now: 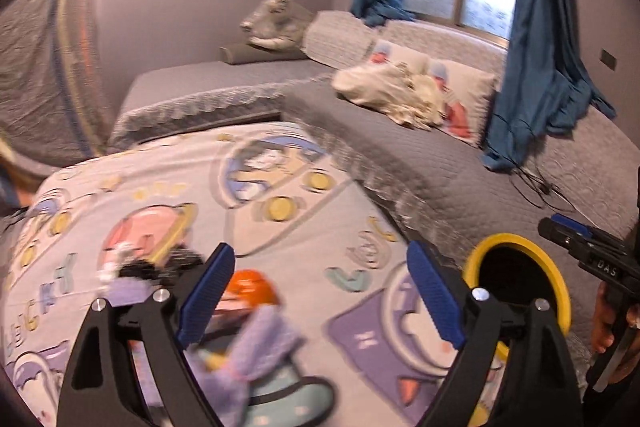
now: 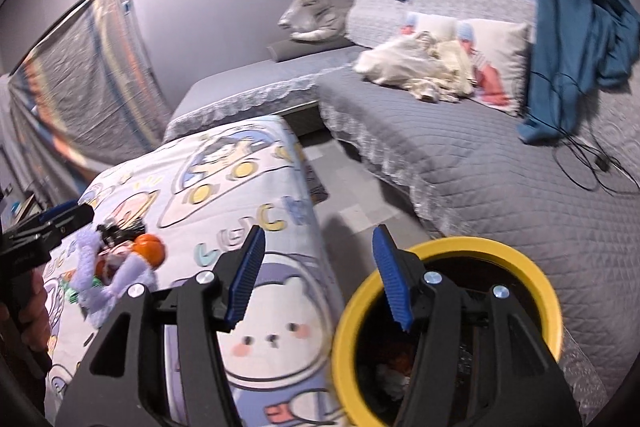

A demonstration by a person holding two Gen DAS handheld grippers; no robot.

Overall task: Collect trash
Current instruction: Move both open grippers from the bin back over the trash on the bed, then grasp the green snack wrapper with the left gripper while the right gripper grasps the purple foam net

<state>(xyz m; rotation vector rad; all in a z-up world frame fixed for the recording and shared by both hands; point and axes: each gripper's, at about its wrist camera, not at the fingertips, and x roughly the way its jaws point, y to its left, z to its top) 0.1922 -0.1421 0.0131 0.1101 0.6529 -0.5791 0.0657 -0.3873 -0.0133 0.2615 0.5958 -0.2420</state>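
A small pile of litter lies on the cartoon-print bedspread (image 1: 288, 155): an orange rounded piece (image 1: 250, 287), a crumpled purple cloth-like scrap (image 1: 260, 347) and a black item (image 1: 160, 267). My left gripper (image 1: 320, 255) hangs open just above and beyond the pile, with nothing between its blue pads. A yellow-rimmed bin (image 2: 440, 251) stands on the floor beside the bed, with some trash (image 2: 392, 367) inside. My right gripper (image 2: 319, 235) is open and holds nothing, its right finger over the bin's rim. The same pile (image 2: 132, 259) shows at the left of the right wrist view, near the left gripper (image 2: 60, 217).
A grey quilted bed (image 2: 480, 167) with pillows, a cream heap of cloth (image 2: 420, 67) and black cables (image 2: 592, 163) lies behind the bin. Blue curtains (image 1: 540, 67) hang at the window. A wrapped mattress (image 1: 48, 59) leans on the left wall. A narrow floor gap separates the beds.
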